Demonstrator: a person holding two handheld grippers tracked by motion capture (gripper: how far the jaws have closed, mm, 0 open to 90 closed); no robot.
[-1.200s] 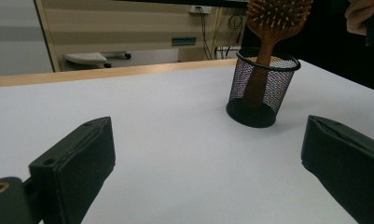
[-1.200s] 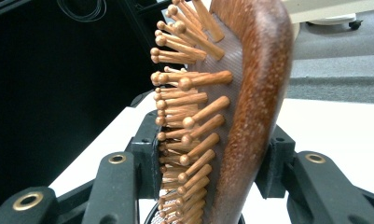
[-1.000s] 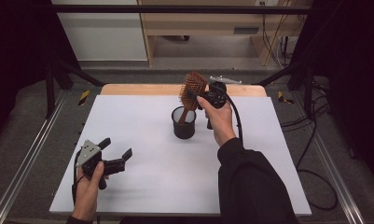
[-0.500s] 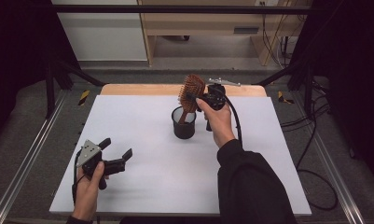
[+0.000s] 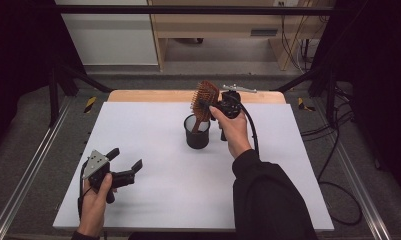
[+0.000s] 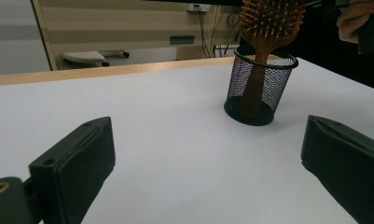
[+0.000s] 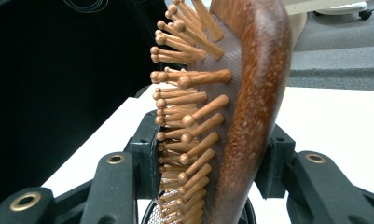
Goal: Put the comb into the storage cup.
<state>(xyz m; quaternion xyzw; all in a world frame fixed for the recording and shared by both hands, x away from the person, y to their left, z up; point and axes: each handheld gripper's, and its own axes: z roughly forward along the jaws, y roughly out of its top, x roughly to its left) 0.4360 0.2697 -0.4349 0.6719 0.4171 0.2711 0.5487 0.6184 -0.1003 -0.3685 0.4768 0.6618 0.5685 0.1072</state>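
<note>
- The right gripper [image 5: 211, 104] is held above the far middle of the white table [image 5: 153, 125], its jaws pinching the head of a wooden hairbrush [image 5: 204, 101]
- In the right gripper view the two black jaws press on either side of the brush head, one against the wooden pins, the other against the smooth back
- The hairbrush stands nearly upright, tilted a little, with its handle down inside a black mesh cup [image 5: 197, 132] and its head well above the cup's rim
- In the left gripper view the handle shows through the mesh and reaches down toward the cup's floor; whether it touches the bottom I cannot tell
- The mesh cup stands upright on the table, just beside the person's right hand [image 5: 234, 127]
- The left gripper [image 5: 125, 164] rests low at the near left of the table, well apart from the cup, held in the person's left hand [image 5: 95, 200]
- Its jaws are spread wide with nothing between them, and they point toward the cup and brush
</note>
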